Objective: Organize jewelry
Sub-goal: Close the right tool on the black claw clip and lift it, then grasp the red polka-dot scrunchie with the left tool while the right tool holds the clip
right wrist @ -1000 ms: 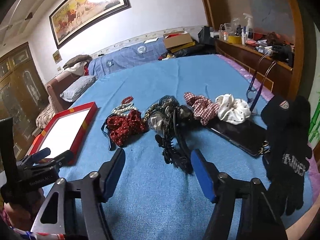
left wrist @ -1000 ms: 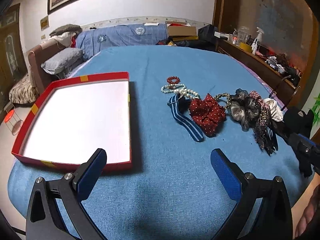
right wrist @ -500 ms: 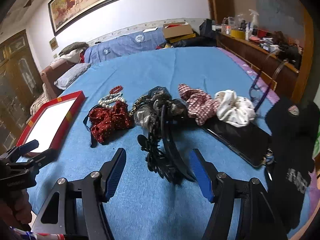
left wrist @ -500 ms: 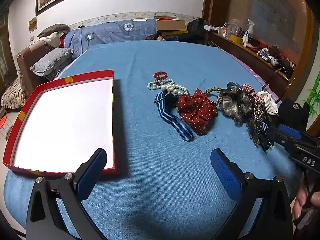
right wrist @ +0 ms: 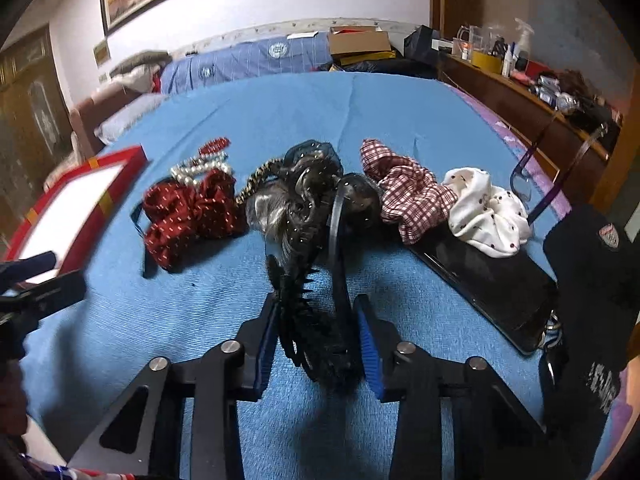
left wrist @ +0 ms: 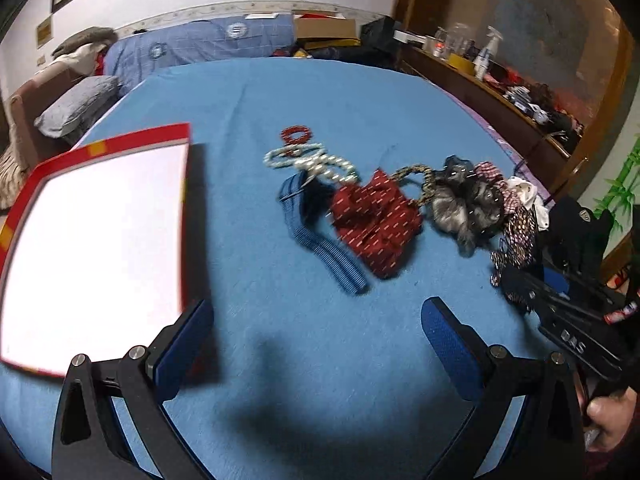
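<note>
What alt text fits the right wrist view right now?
The right gripper closes around a black hair claw clip on the blue cloth. Behind it lie scrunchies: red dotted, plaid, white.

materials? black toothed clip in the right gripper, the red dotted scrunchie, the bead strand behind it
Black hair clip: looks like hard plastic, semi-gloss, with rigid moulded teeth; the right gripper has closed on it.
Red dotted scrunchie: woven fabric, matte, gathered in soft folds.
Bead strand: pearl-like beads, glossy off-white with highlights; whether real pearl, glass or plastic cannot be told, and the view is blurred.
</note>
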`<state>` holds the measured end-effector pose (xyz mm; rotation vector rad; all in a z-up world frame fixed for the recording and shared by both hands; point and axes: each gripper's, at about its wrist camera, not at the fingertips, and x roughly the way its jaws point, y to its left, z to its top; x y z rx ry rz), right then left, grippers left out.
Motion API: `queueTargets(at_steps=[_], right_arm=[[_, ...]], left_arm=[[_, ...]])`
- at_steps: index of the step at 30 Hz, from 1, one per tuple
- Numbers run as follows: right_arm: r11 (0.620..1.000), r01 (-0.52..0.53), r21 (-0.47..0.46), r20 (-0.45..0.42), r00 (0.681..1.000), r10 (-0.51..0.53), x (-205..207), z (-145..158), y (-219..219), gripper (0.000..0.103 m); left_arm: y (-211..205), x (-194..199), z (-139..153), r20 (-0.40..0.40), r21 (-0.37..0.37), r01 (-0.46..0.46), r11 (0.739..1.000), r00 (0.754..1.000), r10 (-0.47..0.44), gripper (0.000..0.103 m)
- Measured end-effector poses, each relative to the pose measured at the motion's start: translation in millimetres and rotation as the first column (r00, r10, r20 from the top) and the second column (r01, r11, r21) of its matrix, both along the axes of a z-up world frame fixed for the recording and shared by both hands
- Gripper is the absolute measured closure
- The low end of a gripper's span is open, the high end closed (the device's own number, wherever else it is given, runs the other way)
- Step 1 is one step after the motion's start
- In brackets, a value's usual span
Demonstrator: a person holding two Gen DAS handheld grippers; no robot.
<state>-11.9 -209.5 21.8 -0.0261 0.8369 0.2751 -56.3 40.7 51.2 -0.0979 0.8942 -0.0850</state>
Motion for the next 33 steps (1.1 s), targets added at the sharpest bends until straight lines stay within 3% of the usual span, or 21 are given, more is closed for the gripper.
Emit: queueTargets(at_steps=[9, 16, 18, 22, 25, 28, 33], right_arm=[[0.989, -0.006, 0.147, 0.014, 1.0, 0.004, -17.0, 10.1, -24.0, 0.064], [0.985, -0.007, 0.174, 0.01, 1.0, 0.005, -27.2, 6.5, -32.9, 0.064], [0.983, -0.003, 0.184, 0.005, 1.0, 0.003, -28.3, 4.8, -35.7, 0.064], [0.981, -0.001, 0.196, 0.004, 1.0, 0.001, -31.3, 3.9, -39.2, 0.064], [0.979, -0.002, 0.206, 0.003, 1.0, 0.001, -33.9, 3.1, -38.8, 0.064], [0.978, -0.009, 0.208, 0.004, 1.0, 0.008, -38.0, 3.1, -35.8, 0.064], [0.976, -0.023, 0.215, 0.028, 0.999, 0.018, -44.4, 10.2, -29.6, 0.064]], left_arm=[[-36.1, 50.4, -0.4, 0.043, 0.131, 0.071, 0.989, 0.996, -0.077, 0.003], [-53.2, 87.0, -23.7, -0.021, 0.206, 0.089, 0.974, 0.996, -0.086, 0.006], [-56.8, 90.6, -26.9, -0.023, 0.205, 0.086, 0.975, 0.996, -0.084, 0.016], [-61.7, 95.6, -31.0, -0.013, 0.194, 0.067, 0.979, 0.998, -0.066, 0.064], [-56.6, 93.7, -35.0, -0.004, 0.164, 0.044, 0.985, 0.999, -0.043, 0.084], [-48.0, 83.3, -32.1, 0.008, 0.111, 0.035, 0.993, 0.999, -0.037, 0.09], [-35.9, 50.4, -13.0, 0.063, 0.054, 0.035, 0.998, 0.997, -0.039, 0.09]])
